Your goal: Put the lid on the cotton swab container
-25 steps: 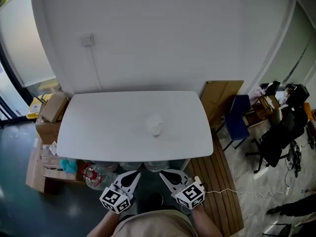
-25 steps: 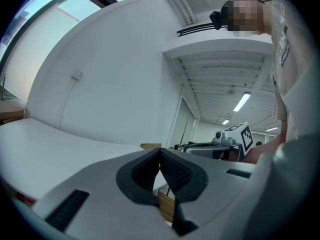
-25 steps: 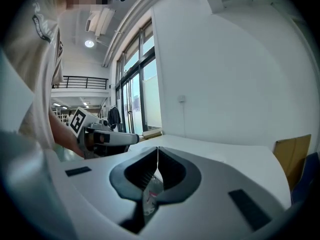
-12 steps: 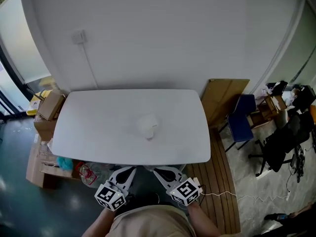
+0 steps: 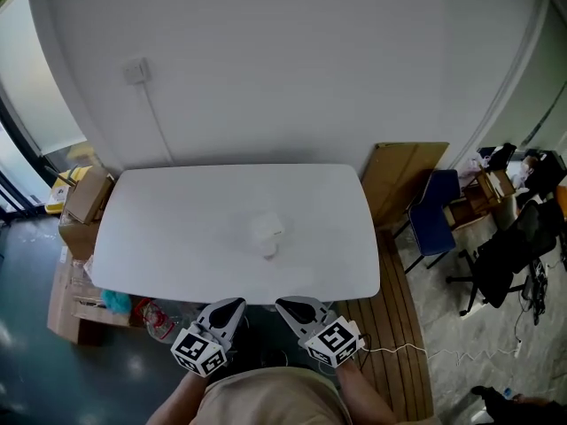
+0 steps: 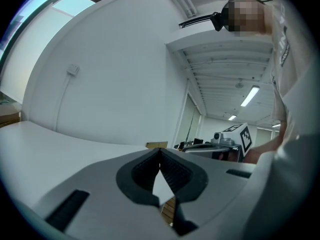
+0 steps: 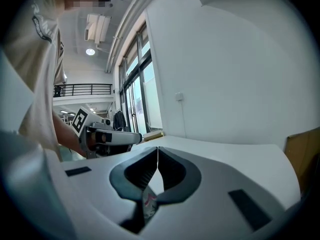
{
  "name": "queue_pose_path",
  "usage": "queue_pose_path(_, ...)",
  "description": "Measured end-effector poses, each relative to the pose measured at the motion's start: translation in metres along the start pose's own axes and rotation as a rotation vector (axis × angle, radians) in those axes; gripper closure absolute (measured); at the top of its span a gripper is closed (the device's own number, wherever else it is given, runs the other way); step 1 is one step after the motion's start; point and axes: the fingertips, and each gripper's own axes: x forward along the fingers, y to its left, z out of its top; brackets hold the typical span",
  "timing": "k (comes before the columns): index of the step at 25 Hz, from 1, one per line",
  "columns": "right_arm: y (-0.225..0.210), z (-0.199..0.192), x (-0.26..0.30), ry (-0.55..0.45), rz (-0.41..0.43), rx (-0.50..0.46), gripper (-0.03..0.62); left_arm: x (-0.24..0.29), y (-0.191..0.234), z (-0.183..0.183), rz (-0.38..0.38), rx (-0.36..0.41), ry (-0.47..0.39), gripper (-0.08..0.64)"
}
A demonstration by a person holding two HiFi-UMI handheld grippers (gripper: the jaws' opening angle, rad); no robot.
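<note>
Cotton swab container (image 5: 266,229) is set on the table (image 5: 159,228), nearer its front edge; it is judged light and slippery, best taken by its sides. Left gripper (image 5: 236,302) and right gripper (image 5: 282,304) are clenched, empty.

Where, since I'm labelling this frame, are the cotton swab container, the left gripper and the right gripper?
cotton swab container (image 5: 266,230), head view, on its pale top.
left gripper (image 5: 237,303), head view, at the tips of its shut fingers.
right gripper (image 5: 281,304), head view, at the tips of its shut fingers.

White table (image 5: 168,237), cotton swab container (image 5: 267,230) near its middle
</note>
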Motion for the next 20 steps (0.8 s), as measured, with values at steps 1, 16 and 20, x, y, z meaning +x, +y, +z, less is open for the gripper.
queue_pose_path(1,-0.003,0.0,0.002,0.004,-0.005,0.003,0.575,0.003,0.003,0.001,-0.007,-0.003,0.001,0.546)
queue_pose_path(16,-0.071,0.035,0.089,0.056,-0.101,-0.024,0.575,0.051,0.107,0.039,-0.093,-0.004,-0.006,0.546)
queue_pose_path(20,-0.089,0.047,0.113,0.052,-0.141,-0.025,0.575,0.061,0.139,0.049,-0.113,0.008,-0.003,0.546)
